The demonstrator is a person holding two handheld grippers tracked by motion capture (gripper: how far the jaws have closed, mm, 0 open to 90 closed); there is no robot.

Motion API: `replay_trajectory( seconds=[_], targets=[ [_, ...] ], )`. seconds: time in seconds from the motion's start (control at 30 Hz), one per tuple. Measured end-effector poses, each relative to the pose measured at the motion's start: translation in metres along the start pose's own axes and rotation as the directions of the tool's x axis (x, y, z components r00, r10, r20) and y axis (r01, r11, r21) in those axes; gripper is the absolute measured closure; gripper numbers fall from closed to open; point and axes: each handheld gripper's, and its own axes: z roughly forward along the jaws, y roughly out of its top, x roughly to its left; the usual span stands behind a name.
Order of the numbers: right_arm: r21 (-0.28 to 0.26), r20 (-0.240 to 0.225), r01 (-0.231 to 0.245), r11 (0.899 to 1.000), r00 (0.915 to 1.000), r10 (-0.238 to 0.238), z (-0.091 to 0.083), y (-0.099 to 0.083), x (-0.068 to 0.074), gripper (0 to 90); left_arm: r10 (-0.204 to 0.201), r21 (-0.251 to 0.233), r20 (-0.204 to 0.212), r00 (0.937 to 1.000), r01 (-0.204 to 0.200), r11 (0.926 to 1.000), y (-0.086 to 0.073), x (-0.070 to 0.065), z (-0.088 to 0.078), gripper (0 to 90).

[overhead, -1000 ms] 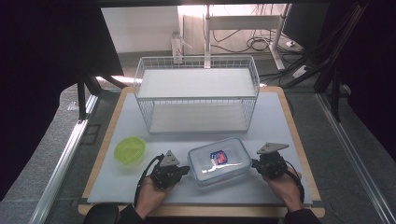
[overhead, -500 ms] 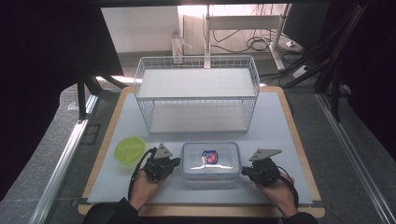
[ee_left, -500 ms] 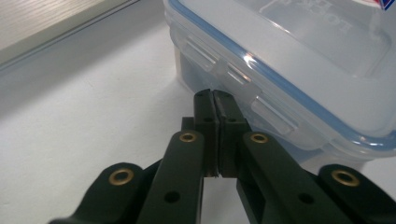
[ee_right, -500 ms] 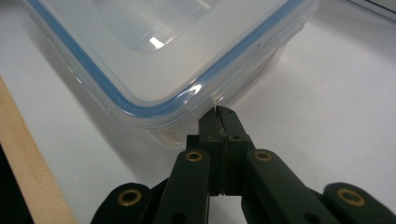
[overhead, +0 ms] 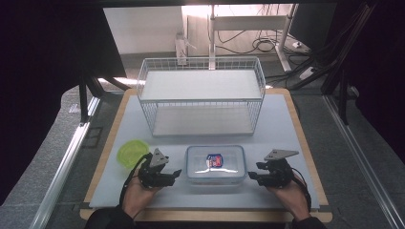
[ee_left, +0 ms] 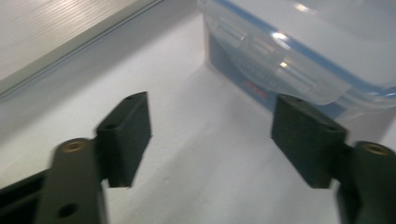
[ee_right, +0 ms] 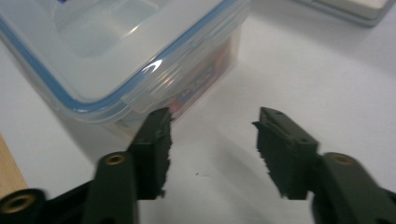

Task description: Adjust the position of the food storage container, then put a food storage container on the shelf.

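Observation:
A clear plastic box with a blue-rimmed snap lid and a red and blue label sits square on the white mat, near the front. My left gripper lies just off its left end, and my right gripper just off its right end. In the left gripper view the jaws stand apart over bare mat, with the box ahead to the right. In the right gripper view the jaws are also apart, with the box ahead to the left. Both pairs of jaws have just been opening, and nothing is between them.
A white wire basket with a shelf stands behind the box at the middle of the mat. A round yellow-green lid lies beside my left hand. The wooden table edge runs along the right.
The box has been turned from slanted to square and shifted slightly left. My left gripper has drawn back to the left, away from the box's end.

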Motion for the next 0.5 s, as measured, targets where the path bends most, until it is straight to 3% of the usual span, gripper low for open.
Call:
replay_trajectory(
  seconds=[0.03,0.17,0.33,0.47,0.5],
  targets=[
    [-0.008,0.003,0.0,1.0,1.0,0.0,-0.0015,0.0002,-0.0011,40.0,-0.002,-0.017,0.016,0.9999,0.002,0.9998,-0.0004,0.0018,-0.0007,24.7],
    [-0.037,0.017,-0.013,0.999,0.9998,0.013,-0.0046,-0.0003,-0.006,28.5,0.005,-0.038,0.017,0.9999,-0.004,0.9993,-0.0011,0.0022,-0.0012,11.5],
    [-0.061,0.017,-0.022,0.998,0.9996,0.023,-0.0045,-0.0003,-0.0087,18.8,0.017,-0.085,0.027,0.9995,-0.015,0.9963,-0.0012,0.0027,-0.0032,6.4],
    [-0.08,0.018,-0.026,0.996,0.9995,0.028,-0.0072,0.0015,-0.0094,14.0,0.02,-0.091,0.09,0.9957,-0.012,0.9958,-0.0015,0.0054,-0.0014,2.4],
    [-0.084,0.02,-0.029,0.996,0.9993,0.031,-0.0083,0.002,-0.0097,13.7,0.02,-0.091,0.09,0.9957,-0.012,0.9958,-0.0015,0.0054,-0.0014,2.4]
  ],
)
